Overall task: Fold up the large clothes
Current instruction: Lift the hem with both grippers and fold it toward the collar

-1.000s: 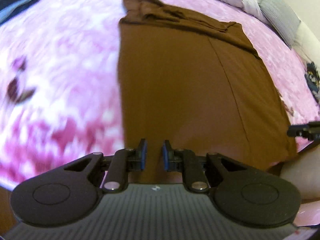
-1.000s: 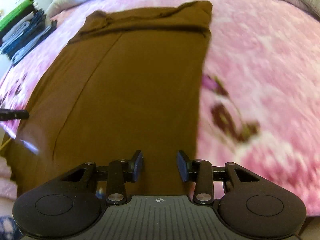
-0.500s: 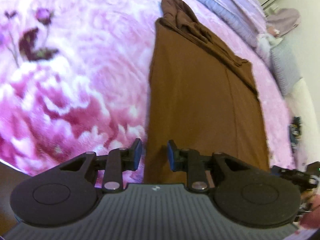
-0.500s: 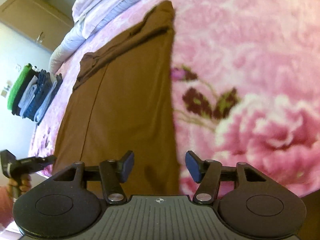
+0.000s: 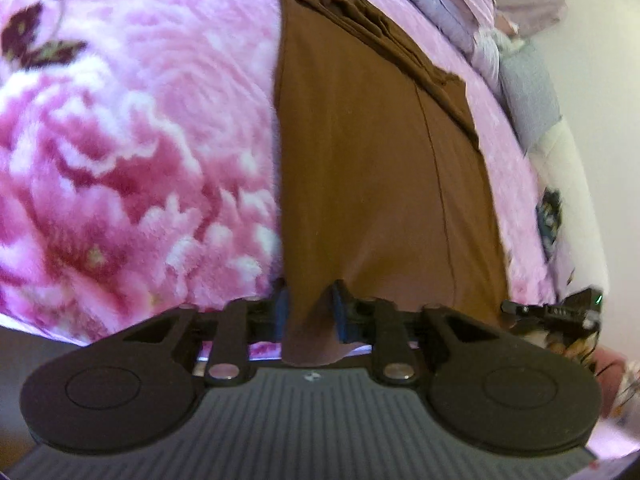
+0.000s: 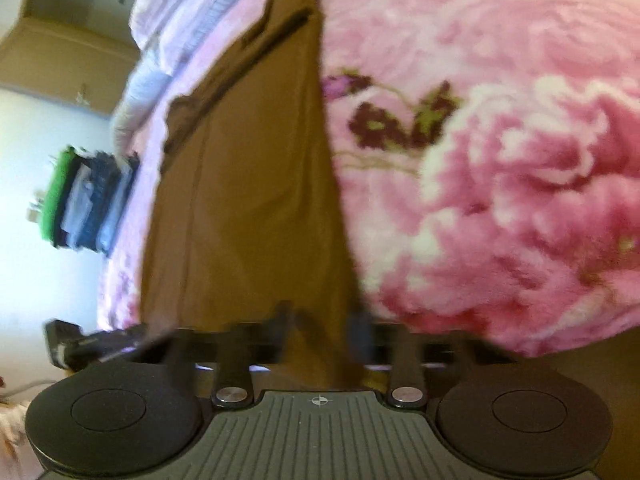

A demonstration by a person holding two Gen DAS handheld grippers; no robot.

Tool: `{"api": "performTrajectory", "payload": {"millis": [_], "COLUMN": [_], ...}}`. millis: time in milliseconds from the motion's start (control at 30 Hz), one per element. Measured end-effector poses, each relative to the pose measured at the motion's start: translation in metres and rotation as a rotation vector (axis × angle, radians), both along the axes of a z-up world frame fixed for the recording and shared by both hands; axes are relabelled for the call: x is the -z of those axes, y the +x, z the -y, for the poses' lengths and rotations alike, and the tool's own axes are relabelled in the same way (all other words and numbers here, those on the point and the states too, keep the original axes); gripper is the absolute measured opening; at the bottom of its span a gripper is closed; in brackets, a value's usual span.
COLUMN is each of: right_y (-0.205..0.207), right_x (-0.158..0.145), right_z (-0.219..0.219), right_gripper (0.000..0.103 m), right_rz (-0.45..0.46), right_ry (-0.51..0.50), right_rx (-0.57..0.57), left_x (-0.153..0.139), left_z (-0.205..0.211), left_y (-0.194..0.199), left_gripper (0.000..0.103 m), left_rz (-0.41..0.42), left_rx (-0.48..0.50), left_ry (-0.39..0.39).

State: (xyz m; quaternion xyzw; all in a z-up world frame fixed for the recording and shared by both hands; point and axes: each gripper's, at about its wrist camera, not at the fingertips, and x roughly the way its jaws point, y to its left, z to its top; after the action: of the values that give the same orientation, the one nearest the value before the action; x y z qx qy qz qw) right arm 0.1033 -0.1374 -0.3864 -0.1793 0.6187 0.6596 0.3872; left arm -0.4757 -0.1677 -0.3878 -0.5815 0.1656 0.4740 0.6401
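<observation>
A long brown garment [image 5: 360, 160] lies flat on a pink flowered blanket [image 5: 140, 160], its far end bunched in folds. My left gripper [image 5: 310, 312] is at the garment's near left corner. Its jaws are closing, and a bunch of brown cloth fills the gap between the blue pads [image 5: 281, 308]. In the right wrist view the same garment [image 6: 248, 200] runs away from me. My right gripper [image 6: 320, 324] is at its near right corner, blurred, with its jaws closing on the brown cloth between them. Each gripper shows at the edge of the other's view.
The blanket [image 6: 500, 160] covers a bed whose near edge lies just under both grippers. A stack of folded clothes [image 6: 88, 200] sits at the bed's left side. Lilac bedding [image 5: 440, 0] and a grey pillow [image 5: 528, 92] lie at the far end.
Both grippers dropped toward the garment's near edge and moved apart to its two corners. Their jaws, open before, have come together with brown cloth between them.
</observation>
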Motion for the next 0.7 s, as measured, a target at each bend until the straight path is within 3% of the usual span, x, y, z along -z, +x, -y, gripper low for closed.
{"api": "performTrajectory", "payload": {"millis": [200,367,533,667,700], "right_y": [0.001,0.003,-0.003,-0.013,-0.014], "right_x": [-0.032,-0.092,-0.129,-0.124,-0.117], "right_z": [-0.009,-0.051,-0.149,-0.238,-0.258], "right_gripper": [0.000,0.000,0.000,0.000,0.005], "right_rz": [-0.076,-0.157,-0.185,-0.134,-0.102], "right_ry": [0.028,0.166,0.261,0.215,0.182], "right_rx": [-0.012,0.046,0.131,0.236,0.278], "left_x": [-0.031,-0.079,-0.103,-0.079,-0.068], "left_z": [-0.006,-0.044,-0.143,-0.246,-0.271], "left_y": [-0.001,-0.019,-0.049,-0.070,-0.073], "left_gripper": [0.002,0.002,0.002,0.003,0.005], "left_rz": [0.016,0.075,0.148,0.173,0.156], "left_rx": [0.014,-0.044,-0.162,-0.266,-0.277], "left_ry": [0.038,0.146,0.240,0.181,0.155]}}
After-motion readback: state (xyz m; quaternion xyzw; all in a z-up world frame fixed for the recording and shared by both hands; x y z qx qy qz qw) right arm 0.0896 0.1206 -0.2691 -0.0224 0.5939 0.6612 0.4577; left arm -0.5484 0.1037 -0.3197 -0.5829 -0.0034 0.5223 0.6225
